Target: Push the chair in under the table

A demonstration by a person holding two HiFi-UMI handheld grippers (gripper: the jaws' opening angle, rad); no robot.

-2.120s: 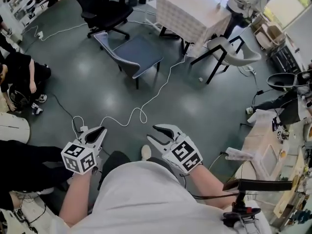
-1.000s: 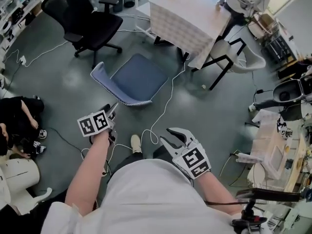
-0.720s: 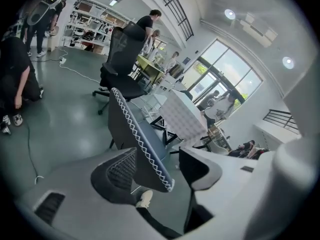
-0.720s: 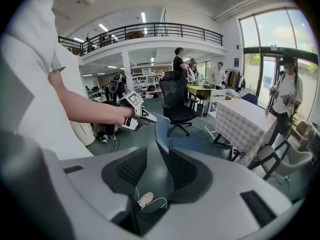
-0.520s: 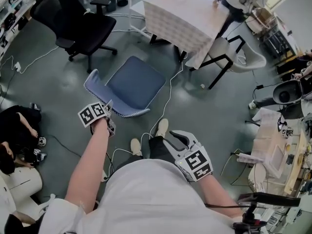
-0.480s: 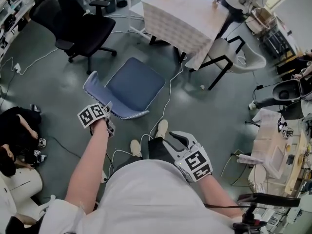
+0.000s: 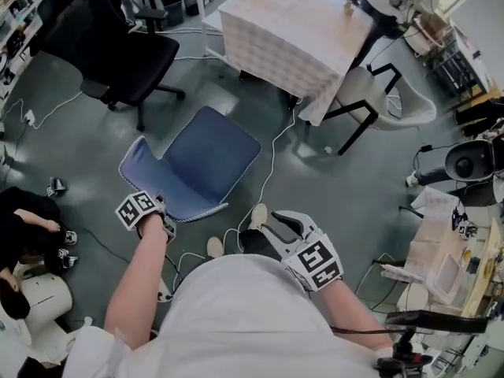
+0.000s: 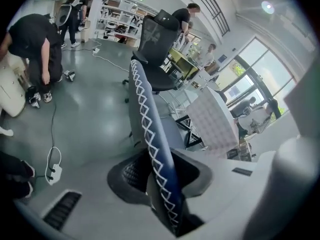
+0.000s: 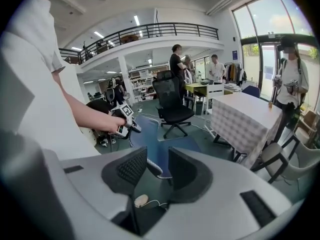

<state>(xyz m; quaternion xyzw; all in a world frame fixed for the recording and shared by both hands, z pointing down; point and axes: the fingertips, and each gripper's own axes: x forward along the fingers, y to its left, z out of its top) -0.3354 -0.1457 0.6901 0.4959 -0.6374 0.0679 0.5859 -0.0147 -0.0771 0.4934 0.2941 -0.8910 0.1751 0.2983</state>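
The blue chair point(image 7: 197, 160) stands on the grey floor a short way in front of the table with the checked cloth point(image 7: 291, 26), its back toward me. My left gripper point(image 7: 157, 211) sits on the top edge of the chair back. In the left gripper view the white-stitched edge of the chair back point(image 8: 150, 129) runs between the closing jaws of the left gripper point(image 8: 160, 176) and fills the gap. My right gripper point(image 7: 268, 228) hangs near my body, open with nothing between its fingers; past the right gripper point(image 9: 157, 169) I see the chair point(image 9: 146, 126) and table point(image 9: 245, 114).
A black office chair point(image 7: 118, 53) stands left of the table. A white chair point(image 7: 386, 93) sits at the table's right side. A white cable point(image 7: 272, 156) trails across the floor by the blue chair. A person point(image 7: 24, 227) crouches at the left. A cluttered desk point(image 7: 449, 250) is on the right.
My left gripper has come down onto the top edge of the chair back and its jaws have narrowed around it. I have stepped closer to the chair. The right gripper stays near my body.
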